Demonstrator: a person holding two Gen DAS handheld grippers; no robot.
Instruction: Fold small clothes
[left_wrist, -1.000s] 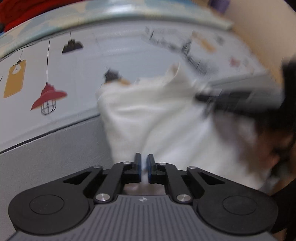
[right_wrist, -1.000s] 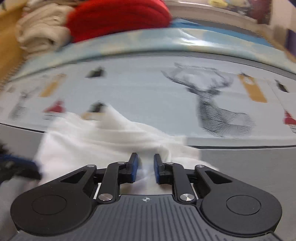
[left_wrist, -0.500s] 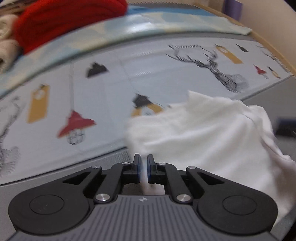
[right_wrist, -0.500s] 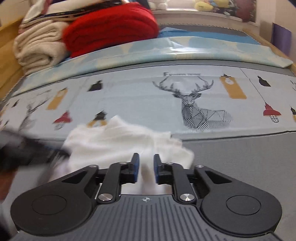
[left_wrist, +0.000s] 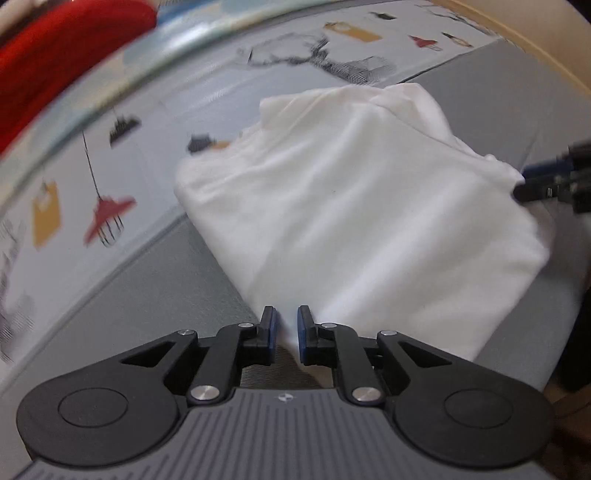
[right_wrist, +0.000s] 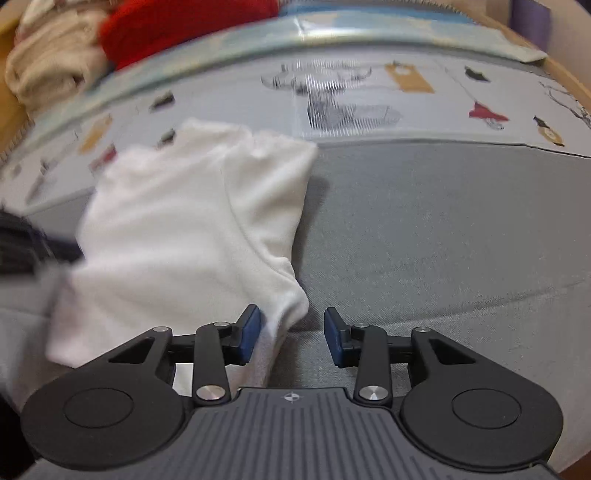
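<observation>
The white garment (left_wrist: 362, 221) lies folded on the grey sheet (right_wrist: 443, 240), its long axis running away from both grippers. The left gripper (left_wrist: 284, 328) sits at its near left corner, jaws narrowly apart and opening, cloth edge between them. The right gripper (right_wrist: 291, 332), at the near right corner, is opening wider, cloth beside its left pad, unpinched.
</observation>
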